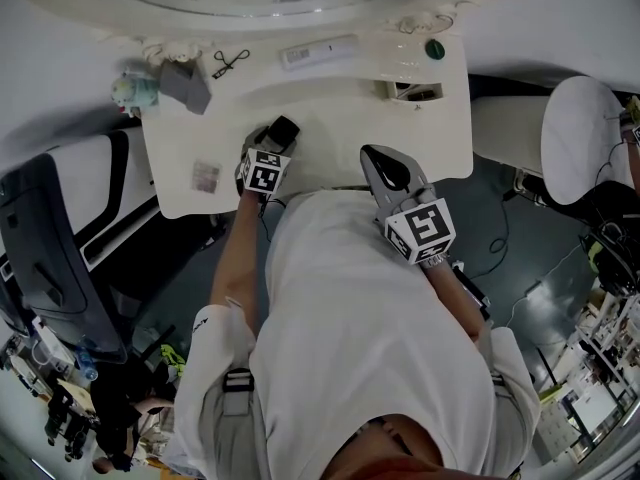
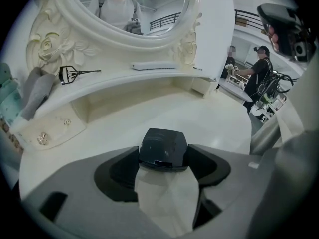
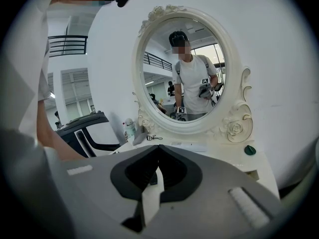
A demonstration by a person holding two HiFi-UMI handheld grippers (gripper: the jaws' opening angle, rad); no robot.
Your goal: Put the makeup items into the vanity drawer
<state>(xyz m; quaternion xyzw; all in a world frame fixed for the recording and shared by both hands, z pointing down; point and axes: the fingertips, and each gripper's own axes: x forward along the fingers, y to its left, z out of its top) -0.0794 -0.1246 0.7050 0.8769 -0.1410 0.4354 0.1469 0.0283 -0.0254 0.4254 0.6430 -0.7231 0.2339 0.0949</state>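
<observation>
My left gripper [image 1: 277, 140] is shut on a black compact [image 2: 163, 147], held just above the white vanity top [image 1: 330, 118] left of centre. My right gripper [image 1: 380, 156] hovers over the table's front edge with its jaws shut and nothing between them; the same shows in the right gripper view [image 3: 158, 153]. On the raised back shelf lie an eyelash curler [image 1: 228, 63], a long white tube [image 1: 318, 51] and a round green item [image 1: 434, 49]. A small drawer [image 1: 415, 91] at the right of the shelf stands open.
A grey pouch [image 1: 185, 85] and a pale teal bottle [image 1: 135, 90] sit at the shelf's left end. A small glittery piece [image 1: 205, 176] is at the table's left. An oval mirror [image 3: 182, 68] rises behind. A white chair [image 1: 585, 138] stands to the right.
</observation>
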